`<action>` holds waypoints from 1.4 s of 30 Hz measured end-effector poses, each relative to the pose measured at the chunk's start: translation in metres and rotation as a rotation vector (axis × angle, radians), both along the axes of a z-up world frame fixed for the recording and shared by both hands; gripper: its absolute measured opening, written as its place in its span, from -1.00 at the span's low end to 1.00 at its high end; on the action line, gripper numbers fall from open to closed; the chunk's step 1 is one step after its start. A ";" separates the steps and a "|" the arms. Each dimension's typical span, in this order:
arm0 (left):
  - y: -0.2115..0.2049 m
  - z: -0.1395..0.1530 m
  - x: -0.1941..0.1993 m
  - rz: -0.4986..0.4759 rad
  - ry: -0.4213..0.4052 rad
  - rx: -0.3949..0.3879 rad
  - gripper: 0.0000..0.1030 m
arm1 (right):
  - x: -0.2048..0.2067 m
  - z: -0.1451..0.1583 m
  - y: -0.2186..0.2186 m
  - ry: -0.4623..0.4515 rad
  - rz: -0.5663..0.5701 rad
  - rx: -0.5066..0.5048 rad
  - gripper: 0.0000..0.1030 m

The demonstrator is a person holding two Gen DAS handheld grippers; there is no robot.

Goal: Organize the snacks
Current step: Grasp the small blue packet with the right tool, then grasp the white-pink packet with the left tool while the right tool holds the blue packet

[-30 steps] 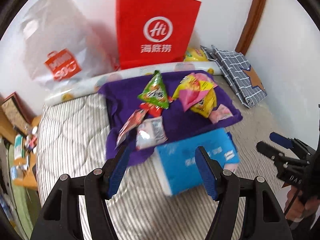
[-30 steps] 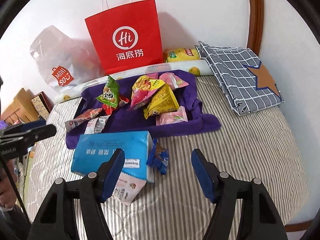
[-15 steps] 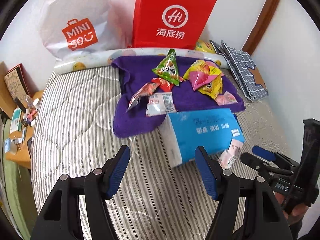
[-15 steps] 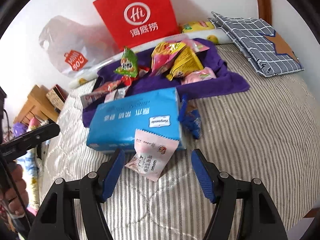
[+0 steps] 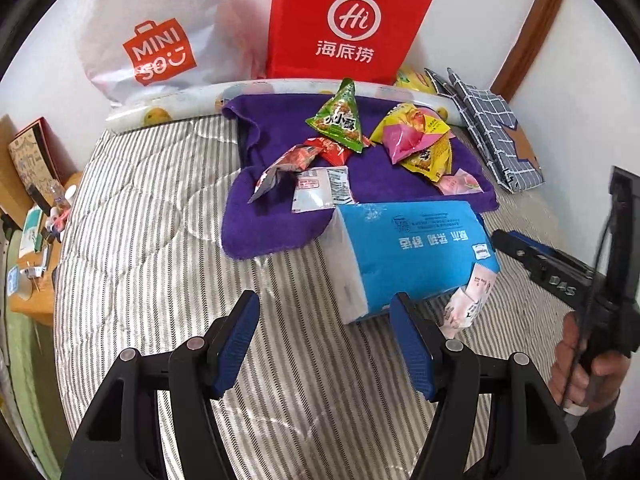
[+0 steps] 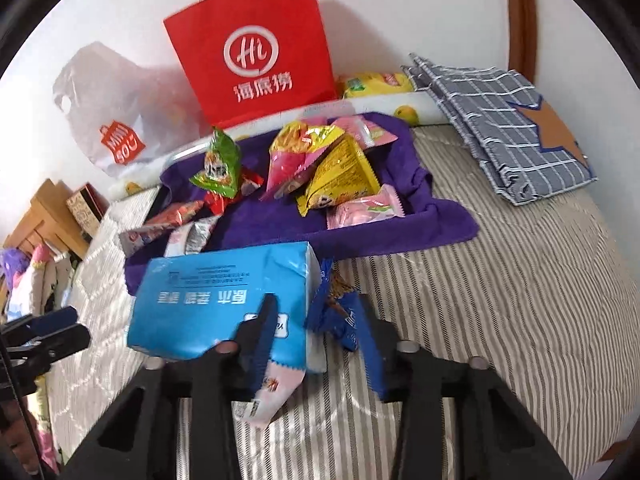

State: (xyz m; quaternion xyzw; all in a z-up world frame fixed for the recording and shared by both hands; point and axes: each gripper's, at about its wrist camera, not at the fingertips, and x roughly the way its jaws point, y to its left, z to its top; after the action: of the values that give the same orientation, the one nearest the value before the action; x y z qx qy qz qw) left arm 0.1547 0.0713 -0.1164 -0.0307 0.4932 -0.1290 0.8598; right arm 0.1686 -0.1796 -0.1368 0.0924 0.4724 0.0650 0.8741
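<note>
Blue on blue makes this grasp tricky: the small blue snack packet (image 6: 334,312) lies on the striped bed (image 6: 500,300) touching the right end of the big blue tissue pack (image 6: 216,300), just off the purple towel (image 6: 280,224) where most of the snacks are heaped. The right hand-held gripper (image 6: 316,312) is closing, blurred by motion, with that packet and the corner of the tissue pack both between its jaws. Its pads are visibly apart and I cannot see them pressing on anything yet. To do the pick well, the jaws should probably slide a little to the right, so that they close on the packet alone and do not catch the tissue pack. They should bite the crinkled body of the wrapper rather than a thin edge, which would likely slip. A pink and white sachet (image 6: 272,392) pokes out from under the near edge of the tissue pack, just below the left finger, and a careless close could trap it too. The left hand-held gripper (image 5: 324,304) is released and empty, hovering over the bed by the near left corner of the tissue pack, where it could steady the pack if it starts to drag. The red paper bag (image 6: 256,48) against the wall looks a likely place for the snacks, though that is a guess.
</note>
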 end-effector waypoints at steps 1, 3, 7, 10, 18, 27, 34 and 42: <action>-0.001 0.001 0.001 0.002 0.001 0.002 0.30 | 0.002 -0.003 -0.002 0.008 0.000 0.002 -0.65; -0.002 0.001 0.002 0.003 0.000 0.005 0.30 | 0.002 -0.006 -0.011 0.010 -0.018 0.005 -0.67; -0.005 0.000 0.005 0.009 0.004 0.007 0.30 | 0.000 -0.013 -0.037 0.034 -0.064 -0.020 -0.67; -0.007 -0.002 0.007 0.007 0.010 0.001 0.30 | -0.003 -0.018 -0.057 0.051 -0.090 -0.015 -0.67; -0.022 -0.009 0.011 -0.011 0.036 -0.003 0.30 | 0.002 -0.032 -0.064 0.058 -0.079 0.019 0.00; -0.029 -0.012 0.006 -0.029 0.037 0.010 0.30 | 0.015 -0.055 -0.043 0.050 -0.052 0.010 0.05; -0.034 -0.016 0.007 -0.040 0.053 -0.017 0.30 | 0.013 -0.054 -0.041 0.020 0.036 0.031 -0.45; -0.053 -0.020 0.001 -0.106 0.055 -0.058 0.30 | -0.001 -0.041 -0.048 -0.022 0.057 0.078 -0.61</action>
State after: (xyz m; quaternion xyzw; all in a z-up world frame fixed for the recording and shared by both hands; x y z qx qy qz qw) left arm 0.1553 0.0181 -0.1360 -0.0328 0.5136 -0.1879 0.8365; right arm 0.1679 -0.2276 -0.1781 0.1126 0.4623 0.1092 0.8727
